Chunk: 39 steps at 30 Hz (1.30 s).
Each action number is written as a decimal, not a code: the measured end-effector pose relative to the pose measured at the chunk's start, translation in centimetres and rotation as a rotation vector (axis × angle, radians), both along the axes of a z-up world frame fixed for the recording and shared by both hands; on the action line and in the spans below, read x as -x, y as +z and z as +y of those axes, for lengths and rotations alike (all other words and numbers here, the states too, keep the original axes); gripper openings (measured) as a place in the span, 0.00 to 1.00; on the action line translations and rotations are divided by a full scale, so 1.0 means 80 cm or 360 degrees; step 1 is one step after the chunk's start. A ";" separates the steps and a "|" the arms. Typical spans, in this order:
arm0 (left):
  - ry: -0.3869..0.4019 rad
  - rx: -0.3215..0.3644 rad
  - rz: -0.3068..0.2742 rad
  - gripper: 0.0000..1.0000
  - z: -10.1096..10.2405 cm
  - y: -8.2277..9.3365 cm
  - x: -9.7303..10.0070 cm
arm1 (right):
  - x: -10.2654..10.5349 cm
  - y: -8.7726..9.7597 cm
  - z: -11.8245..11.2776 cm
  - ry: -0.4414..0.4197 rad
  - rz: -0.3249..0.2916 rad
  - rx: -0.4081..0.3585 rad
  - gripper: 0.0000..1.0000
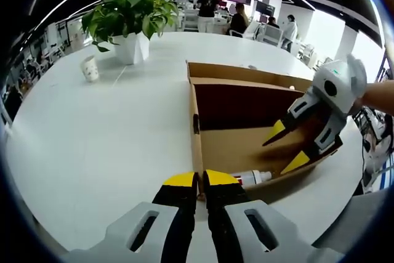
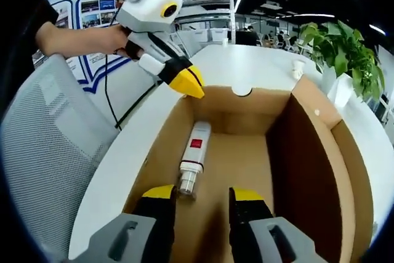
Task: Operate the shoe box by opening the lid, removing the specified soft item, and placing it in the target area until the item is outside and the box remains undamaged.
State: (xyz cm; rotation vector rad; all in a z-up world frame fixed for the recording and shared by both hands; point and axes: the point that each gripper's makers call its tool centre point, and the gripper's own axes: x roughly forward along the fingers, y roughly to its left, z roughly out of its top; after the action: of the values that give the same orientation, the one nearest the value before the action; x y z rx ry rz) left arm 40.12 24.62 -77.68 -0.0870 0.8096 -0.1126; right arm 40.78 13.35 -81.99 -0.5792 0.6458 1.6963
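Box open, tube lying inside

We had the cardboard shoe box (image 2: 308, 146) open on the white tabletop (image 1: 111, 133), its lid flap standing up on the far side in the left gripper view. Down on the box floor lay a white tube (image 2: 192, 155) with a red label, resting along the wall nearest the left hand-held gripper (image 1: 201, 180). In the left gripper view we caught the same tube (image 1: 253, 177) just past our yellow tips, on the other side of the box wall.

Our left hand-held gripper hovered at the outside edge of the box, its jaws pressed nearly together with only a thin slit between them, pinching nothing. In the right gripper view we saw it again (image 2: 188, 84), held by a hand over the box rim.

Our right hand-held gripper (image 2: 205, 198) reached into the box with its jaws spread apart, the tube's cap end sitting just ahead of the left jaw. From the other side it (image 1: 289, 146) showed dipping into the box, jaws parted.

Beyond the box we noted a potted plant (image 1: 132, 20) and a paper cup (image 1: 90, 68), well apart from it. A grey mesh chair (image 2: 49, 152) stood beside the tabletop.
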 end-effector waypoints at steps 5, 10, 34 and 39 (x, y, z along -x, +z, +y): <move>0.0003 0.0007 0.0003 0.02 0.001 -0.001 0.000 | 0.010 -0.010 0.005 0.0040 -0.0003 0.0024 0.29; 0.0003 0.0007 0.0004 0.02 0.002 -0.001 -0.001 | 0.009 -0.017 0.003 0.0103 -0.0082 0.0069 0.27; 0.0003 0.0021 0.0000 0.02 0.002 0.000 0.001 | -0.006 -0.033 0.011 -0.0036 -0.0165 0.0078 0.16; 0.0000 0.0015 0.0003 0.02 0.001 0.000 0.001 | -0.008 -0.031 0.010 -0.0035 -0.0215 0.0072 0.16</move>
State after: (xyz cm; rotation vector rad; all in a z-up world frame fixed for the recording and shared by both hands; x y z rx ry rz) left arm 40.05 24.73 -77.65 -0.0960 0.8108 -0.1162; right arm 41.40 14.15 -84.50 -0.7100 0.5925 1.6100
